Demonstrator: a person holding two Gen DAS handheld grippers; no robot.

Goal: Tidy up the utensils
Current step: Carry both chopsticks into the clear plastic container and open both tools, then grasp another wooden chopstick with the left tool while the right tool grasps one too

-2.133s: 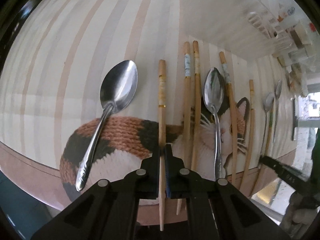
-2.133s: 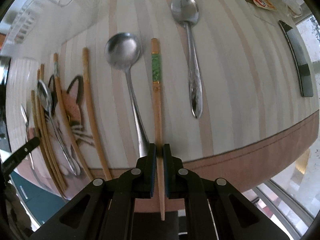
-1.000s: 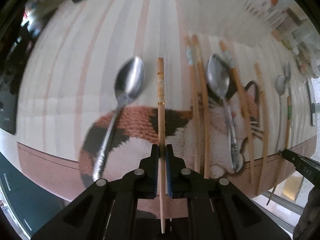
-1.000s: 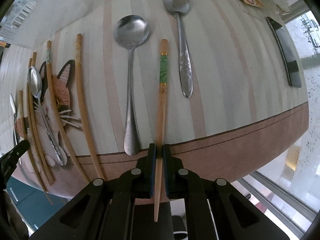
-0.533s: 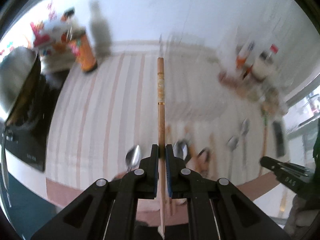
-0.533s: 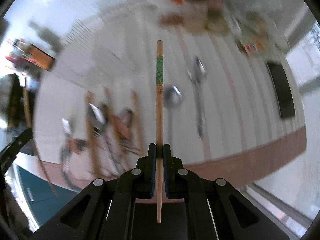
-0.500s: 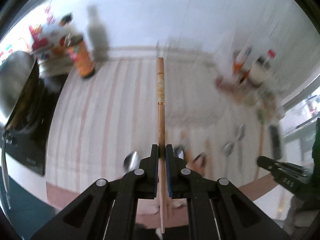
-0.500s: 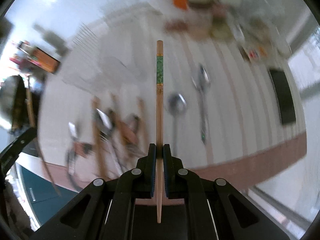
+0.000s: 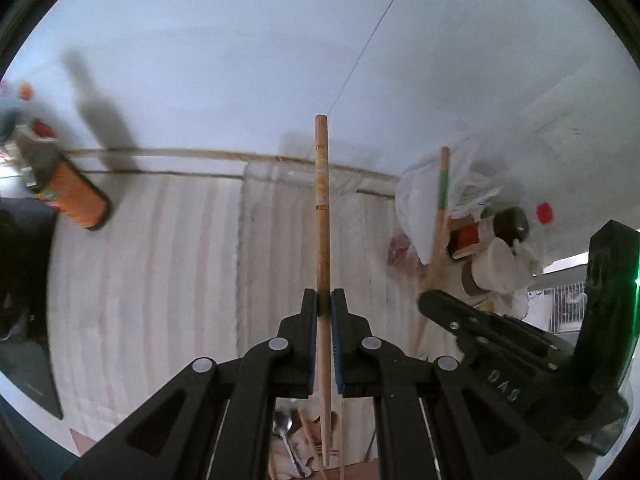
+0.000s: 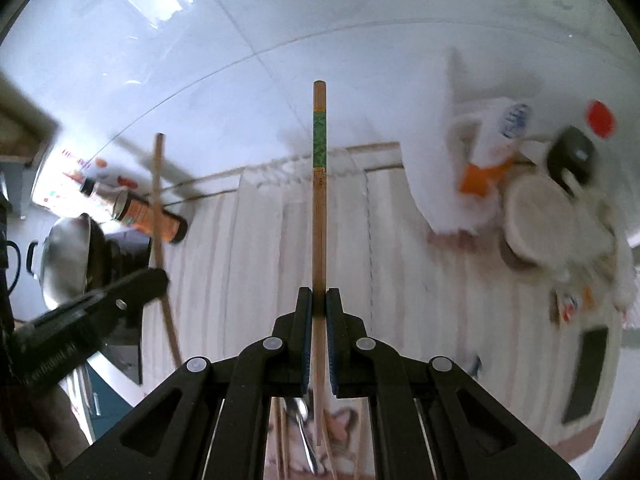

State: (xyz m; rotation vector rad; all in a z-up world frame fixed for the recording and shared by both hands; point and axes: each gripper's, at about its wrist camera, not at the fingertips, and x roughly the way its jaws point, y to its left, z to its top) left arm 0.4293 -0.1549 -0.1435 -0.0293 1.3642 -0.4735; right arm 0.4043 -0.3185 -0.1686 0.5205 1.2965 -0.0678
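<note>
Clamping near the lower third, the left gripper [image 9: 325, 312] holds the gold-banded chopstick [image 9: 322, 216] upright and off the striped table [image 9: 160, 272]; the right gripper [image 10: 319, 308] likewise pinches the green-banded chopstick [image 10: 319, 200], probably so both clear the remaining utensils [image 10: 304, 432] below

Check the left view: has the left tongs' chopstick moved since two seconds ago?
Yes. The chopstick, clamped in the left tongs, has been lifted off the cat mat, which now sits low behind it; it points at the wall.
</note>
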